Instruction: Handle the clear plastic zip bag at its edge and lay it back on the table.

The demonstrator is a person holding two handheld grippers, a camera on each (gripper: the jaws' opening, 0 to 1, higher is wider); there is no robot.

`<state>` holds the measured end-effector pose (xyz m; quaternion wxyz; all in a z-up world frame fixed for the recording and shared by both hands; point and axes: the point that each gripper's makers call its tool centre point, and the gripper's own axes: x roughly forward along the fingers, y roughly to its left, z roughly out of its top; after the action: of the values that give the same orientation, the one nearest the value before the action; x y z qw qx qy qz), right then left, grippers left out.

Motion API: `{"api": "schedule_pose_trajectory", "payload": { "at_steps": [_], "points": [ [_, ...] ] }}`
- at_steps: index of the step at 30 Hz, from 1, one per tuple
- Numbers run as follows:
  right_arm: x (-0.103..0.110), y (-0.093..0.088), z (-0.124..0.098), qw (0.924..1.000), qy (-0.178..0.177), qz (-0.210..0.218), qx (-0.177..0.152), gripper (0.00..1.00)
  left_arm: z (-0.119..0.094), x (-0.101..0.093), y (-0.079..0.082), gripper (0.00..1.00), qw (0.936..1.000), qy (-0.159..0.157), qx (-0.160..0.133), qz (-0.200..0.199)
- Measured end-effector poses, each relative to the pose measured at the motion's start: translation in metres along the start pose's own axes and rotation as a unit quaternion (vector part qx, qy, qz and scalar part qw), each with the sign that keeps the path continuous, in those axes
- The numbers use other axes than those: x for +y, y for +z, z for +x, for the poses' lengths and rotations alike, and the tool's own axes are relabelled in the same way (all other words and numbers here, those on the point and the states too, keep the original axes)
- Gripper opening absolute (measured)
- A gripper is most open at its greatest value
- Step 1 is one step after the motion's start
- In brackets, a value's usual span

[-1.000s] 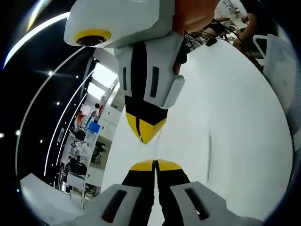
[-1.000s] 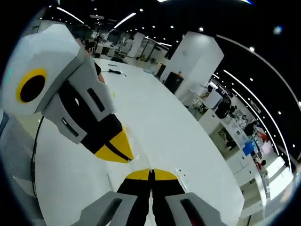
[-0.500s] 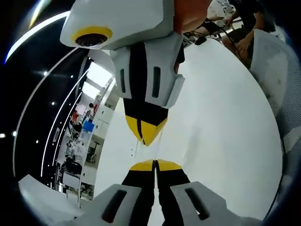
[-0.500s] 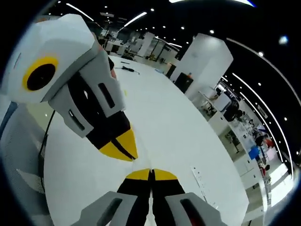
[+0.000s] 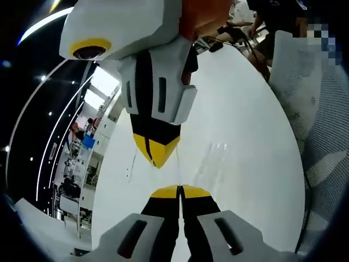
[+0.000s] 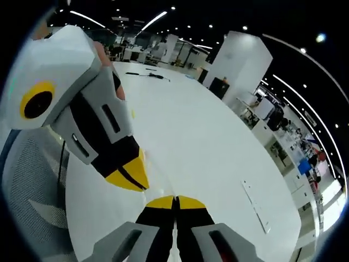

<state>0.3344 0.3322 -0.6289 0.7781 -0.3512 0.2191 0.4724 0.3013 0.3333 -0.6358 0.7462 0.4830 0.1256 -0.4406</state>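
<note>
The left gripper [image 5: 179, 191] had its jaws pressed together, and so did the right gripper [image 6: 175, 202], tip nearly to tip above the white worktop [image 5: 245, 125]. Whether either pinched the bag [image 5: 210, 155] could not be told; faint clear film showed just beyond the tips. A mesh chair [image 5: 311, 98] stood beside the worktop
</note>
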Motion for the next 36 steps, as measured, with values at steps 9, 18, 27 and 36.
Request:
{"api": "schedule_pose_trajectory", "payload": {
  "at_steps": [9, 18, 27, 36],
  "points": [
    [-0.046, 0.005, 0.008, 0.9997, -0.010, 0.022, 0.006, 0.00, 0.021, 0.046, 0.001, 0.00, 0.9999, 0.010, 0.008, -0.005],
    [-0.117, 0.031, 0.005, 0.9988, -0.048, 0.004, -0.005, 0.00, 0.036, 0.109, 0.011, 0.00, 0.9990, 0.043, 0.002, -0.010],
    [-0.156, 0.061, -0.007, 0.9952, -0.085, -0.028, -0.041, 0.00, 0.030, 0.145, 0.021, 0.00, 0.9961, 0.087, -0.009, 0.004],
    [-0.073, 0.021, 0.007, 0.9980, -0.035, -0.048, -0.020, 0.00, 0.028, 0.078, 0.002, 0.00, 0.9986, 0.046, 0.011, 0.025]
  ]
}}
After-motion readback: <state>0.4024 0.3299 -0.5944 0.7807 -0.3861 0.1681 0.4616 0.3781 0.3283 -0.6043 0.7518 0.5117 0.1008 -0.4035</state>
